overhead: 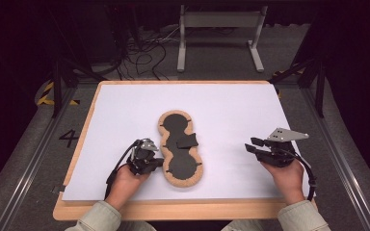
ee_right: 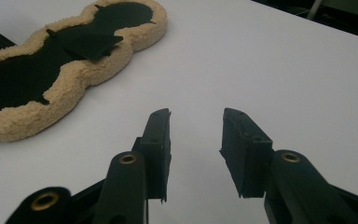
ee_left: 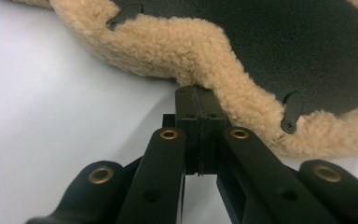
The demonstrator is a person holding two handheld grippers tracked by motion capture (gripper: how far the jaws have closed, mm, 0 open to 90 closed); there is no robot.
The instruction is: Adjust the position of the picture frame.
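From the high view: a peanut-shaped fleece pad (overhead: pixel 180 149) lies flat near the middle of the white counter (overhead: pixel 231 106), running from about 12 o'clock to 6 o'clock. Its top is black, ringed by a tan woolly border, with a small black flap (overhead: pixel 187 141) across the narrow waist. The left tongs (overhead: pixel 160 162) sit at the pad's 8 o'clock edge; the right tongs (overhead: pixel 250 145) hover well apart at its 3 o'clock. On the floor at 9 o'clock of the counter, a painted "4" (overhead: pixel 69 137) reads clearly.

Over to the left gripper view: the left tongs (ee_left: pixel 197 100) are closed tight, tips right at the curly tan border of the pad (ee_left: pixel 177 42), probably pinching a bit of fleece, though the tips hide the contact. Two small black tabs (ee_left: pixel 291 111) poke over the wool.

Now the right gripper view: the right tongs (ee_right: pixel 196 126) stand apart with nothing between them, above bare counter (ee_right: pixel 284 65). The pad (ee_right: pixel 51 93) lies at 10 o'clock, flap (ee_right: pixel 91 43) raised slightly. No label readable on it.
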